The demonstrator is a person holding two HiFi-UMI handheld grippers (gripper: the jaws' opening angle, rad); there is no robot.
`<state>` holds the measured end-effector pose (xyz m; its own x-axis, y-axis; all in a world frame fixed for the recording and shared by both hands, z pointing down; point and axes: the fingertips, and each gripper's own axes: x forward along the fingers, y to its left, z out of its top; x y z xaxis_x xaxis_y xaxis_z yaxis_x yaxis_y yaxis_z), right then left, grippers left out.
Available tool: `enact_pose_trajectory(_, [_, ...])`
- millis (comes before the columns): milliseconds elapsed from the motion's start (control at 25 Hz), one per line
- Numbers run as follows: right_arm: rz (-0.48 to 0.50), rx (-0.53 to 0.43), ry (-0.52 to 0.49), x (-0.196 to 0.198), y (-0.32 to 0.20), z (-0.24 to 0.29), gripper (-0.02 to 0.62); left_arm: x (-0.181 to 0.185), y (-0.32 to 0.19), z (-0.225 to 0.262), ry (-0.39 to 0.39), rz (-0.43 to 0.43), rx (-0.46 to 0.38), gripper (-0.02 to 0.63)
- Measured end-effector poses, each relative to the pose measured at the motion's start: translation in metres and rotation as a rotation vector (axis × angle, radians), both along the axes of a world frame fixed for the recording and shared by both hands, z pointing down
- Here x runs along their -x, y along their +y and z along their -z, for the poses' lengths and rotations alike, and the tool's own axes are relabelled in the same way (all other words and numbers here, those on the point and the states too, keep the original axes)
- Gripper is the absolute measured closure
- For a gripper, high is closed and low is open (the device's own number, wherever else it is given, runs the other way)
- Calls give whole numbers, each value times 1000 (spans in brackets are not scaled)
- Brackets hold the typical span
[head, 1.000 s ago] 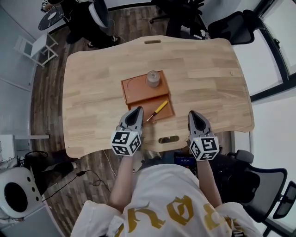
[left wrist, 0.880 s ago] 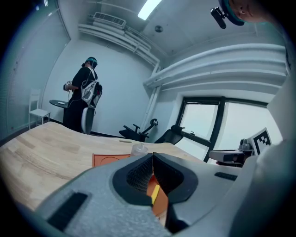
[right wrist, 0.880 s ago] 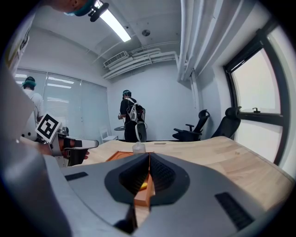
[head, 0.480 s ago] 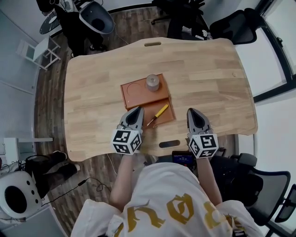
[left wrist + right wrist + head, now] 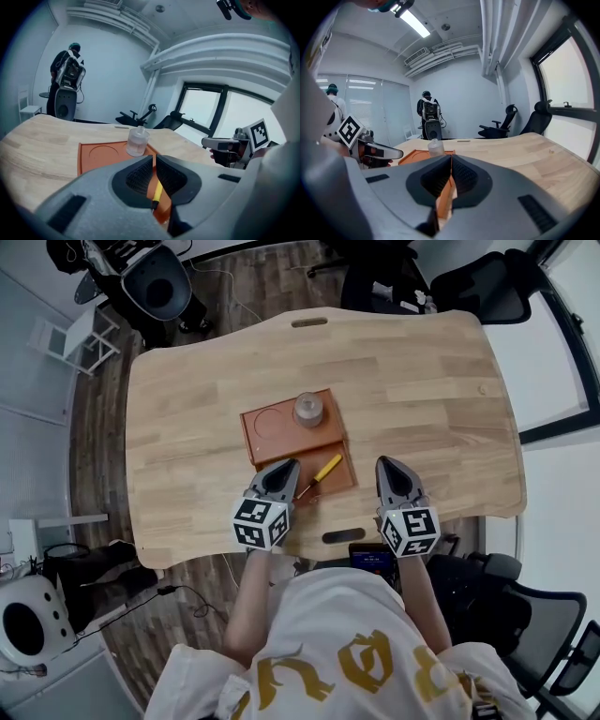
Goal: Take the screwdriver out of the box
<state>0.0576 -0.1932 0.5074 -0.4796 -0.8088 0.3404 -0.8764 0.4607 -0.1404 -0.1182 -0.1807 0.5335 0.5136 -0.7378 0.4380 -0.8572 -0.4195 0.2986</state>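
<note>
The yellow-handled screwdriver (image 5: 320,472) lies slantwise in the near compartment of the shallow orange box (image 5: 272,442) on the wooden table. My left gripper (image 5: 288,465) is shut and empty, its tips over the box's near-left edge, just left of the screwdriver's metal tip. In the left gripper view the screwdriver (image 5: 158,191) shows just beyond the closed left gripper (image 5: 154,159). My right gripper (image 5: 385,463) is shut and empty, over bare table to the right of the box. In the right gripper view the right gripper (image 5: 451,159) points along the box's (image 5: 412,155) right side.
A small clear bottle (image 5: 308,409) stands at the box's far right corner, beside a round recess. The table (image 5: 422,399) has a slot (image 5: 339,535) near its front edge. Office chairs and a person with a backpack (image 5: 69,75) are beyond the table.
Both grippers have sunk a little toward the table. The left one has edged right, closer to the screwdriver's tip. Both have stayed shut.
</note>
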Motion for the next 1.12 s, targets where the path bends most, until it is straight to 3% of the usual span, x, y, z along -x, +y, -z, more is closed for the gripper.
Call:
enact_pose_trajectory(160, [20, 34, 8, 5, -8, -14, 583, -13, -2, -20, -17, -76, 68, 591])
enact_pose_trajectory(280, [28, 62, 11, 6, -12, -25, 584, -24, -1, -37, -46, -141, 122, 519])
enact_pose_trajectory(560, [31, 118, 10, 7, -13, -46, 584, -41, 4, -75, -107, -254, 231, 476])
enact_pose_trajectory(1120, [23, 190, 14, 1, -27, -72, 584, -60, -1, -122, -225, -389, 373, 445])
